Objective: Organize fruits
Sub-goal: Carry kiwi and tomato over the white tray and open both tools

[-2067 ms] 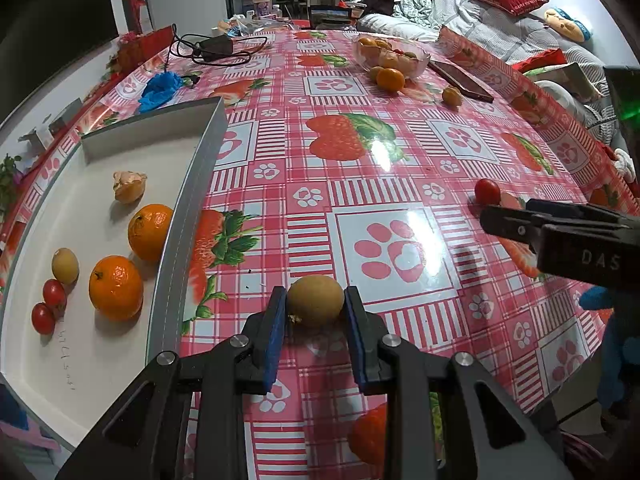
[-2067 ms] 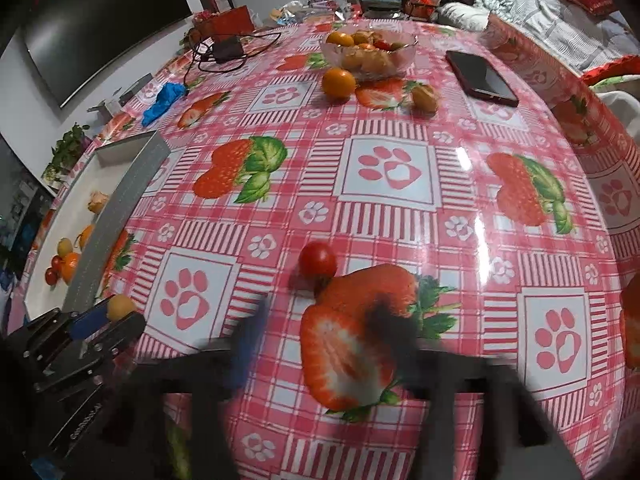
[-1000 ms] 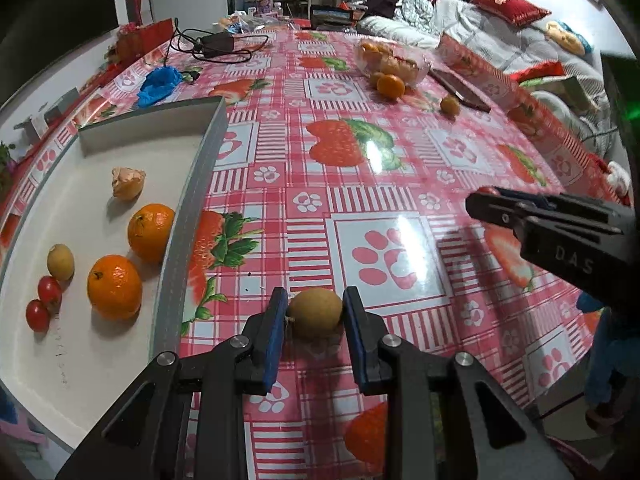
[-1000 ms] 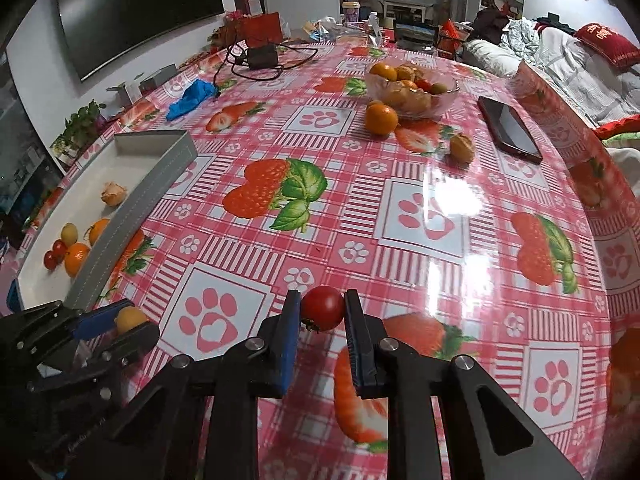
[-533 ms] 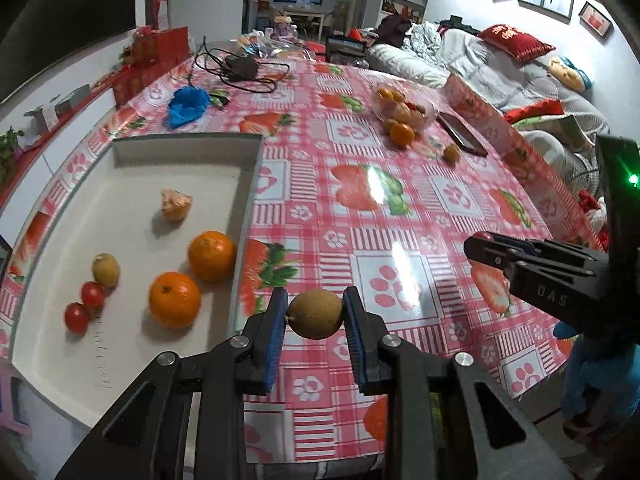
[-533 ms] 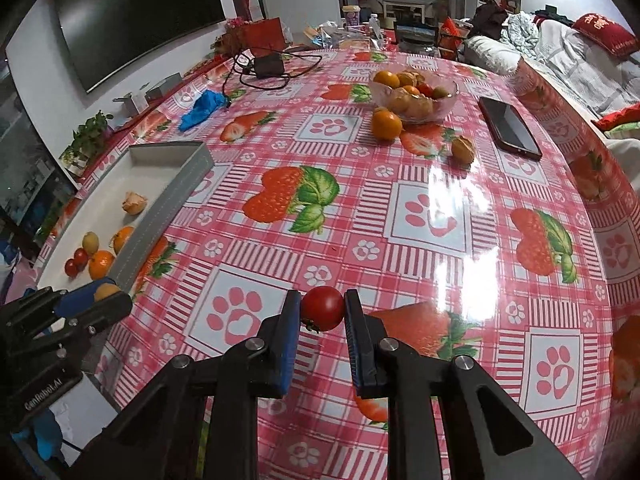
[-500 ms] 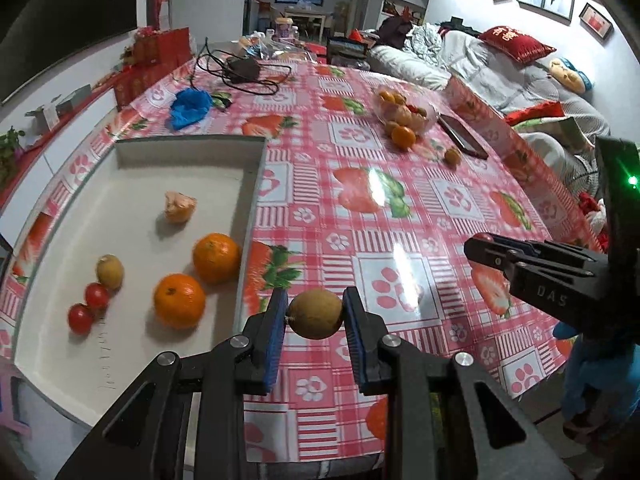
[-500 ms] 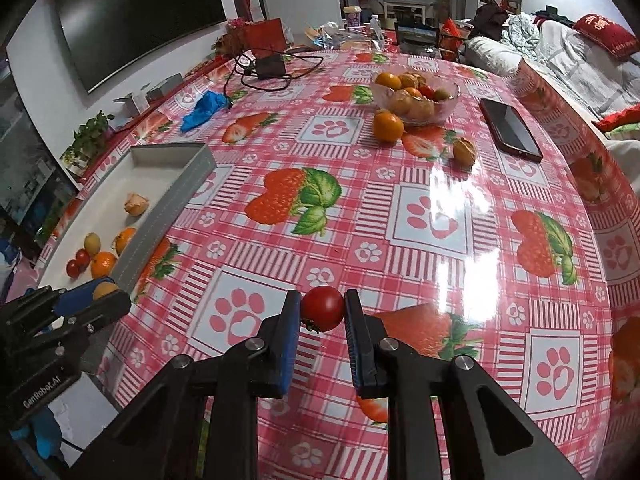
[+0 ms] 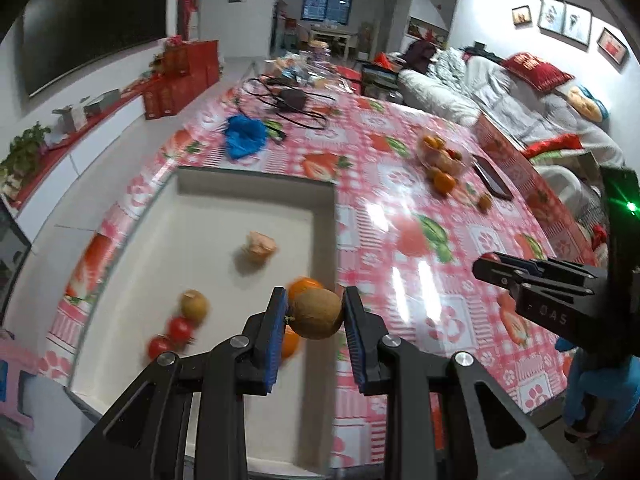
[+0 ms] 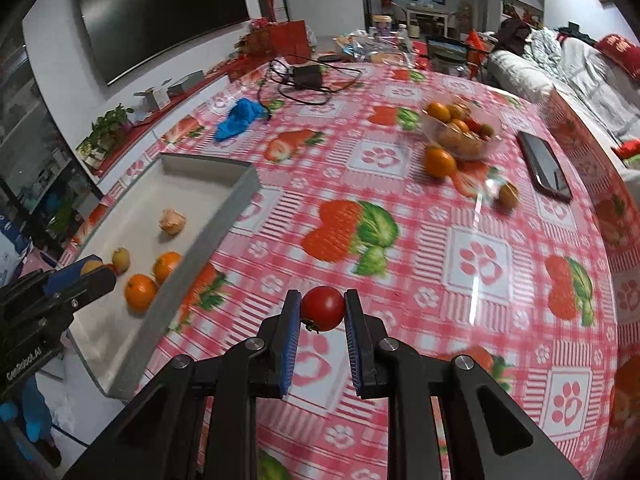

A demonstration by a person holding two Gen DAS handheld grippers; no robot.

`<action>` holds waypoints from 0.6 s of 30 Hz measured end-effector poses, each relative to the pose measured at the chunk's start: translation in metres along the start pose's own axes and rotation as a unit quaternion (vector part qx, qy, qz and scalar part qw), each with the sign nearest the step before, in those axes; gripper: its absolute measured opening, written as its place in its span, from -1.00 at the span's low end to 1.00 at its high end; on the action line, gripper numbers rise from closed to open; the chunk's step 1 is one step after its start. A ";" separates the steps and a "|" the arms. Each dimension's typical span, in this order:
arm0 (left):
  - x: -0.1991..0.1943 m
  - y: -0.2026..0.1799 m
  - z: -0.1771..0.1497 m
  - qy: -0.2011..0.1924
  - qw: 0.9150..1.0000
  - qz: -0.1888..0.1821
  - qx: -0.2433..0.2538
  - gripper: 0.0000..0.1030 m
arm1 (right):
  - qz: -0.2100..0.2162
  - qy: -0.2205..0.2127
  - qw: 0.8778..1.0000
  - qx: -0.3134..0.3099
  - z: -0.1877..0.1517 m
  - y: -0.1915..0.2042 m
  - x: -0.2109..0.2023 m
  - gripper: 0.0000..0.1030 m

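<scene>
Above the near edge of the tray (image 9: 328,216), the left gripper (image 9: 315,314) pinches a small, light, firm-looking kiwi (image 9: 316,313) across its middle, while over the tablecloth (image 10: 400,160) the right gripper (image 10: 322,309) likewise pinches a smooth, probably bruisable tomato (image 10: 323,307).

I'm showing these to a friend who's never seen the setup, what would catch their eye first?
Probably the fruit pinched in each pair of fingers: a brown kiwi in the left gripper above the white tray, a red tomato in the right gripper. Beneath them lies the loud strawberry-print tablecloth.
</scene>
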State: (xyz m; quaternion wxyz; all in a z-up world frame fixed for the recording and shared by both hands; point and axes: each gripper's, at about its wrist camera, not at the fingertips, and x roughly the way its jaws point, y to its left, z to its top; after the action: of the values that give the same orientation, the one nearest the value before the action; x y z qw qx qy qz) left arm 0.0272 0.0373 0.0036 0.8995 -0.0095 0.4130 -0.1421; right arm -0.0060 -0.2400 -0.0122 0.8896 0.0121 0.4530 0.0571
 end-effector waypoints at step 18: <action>0.017 0.070 0.022 0.000 0.998 0.042 -0.050 -0.39 | 0.048 0.014 0.996 -0.074 0.051 0.091 0.034 -0.56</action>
State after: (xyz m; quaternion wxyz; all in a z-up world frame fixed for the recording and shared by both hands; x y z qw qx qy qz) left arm 0.0715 0.0978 -0.0042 0.9030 -0.0370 0.4197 -0.0838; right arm 0.0462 -0.1442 -0.0029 0.8779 -0.0331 0.4587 0.1333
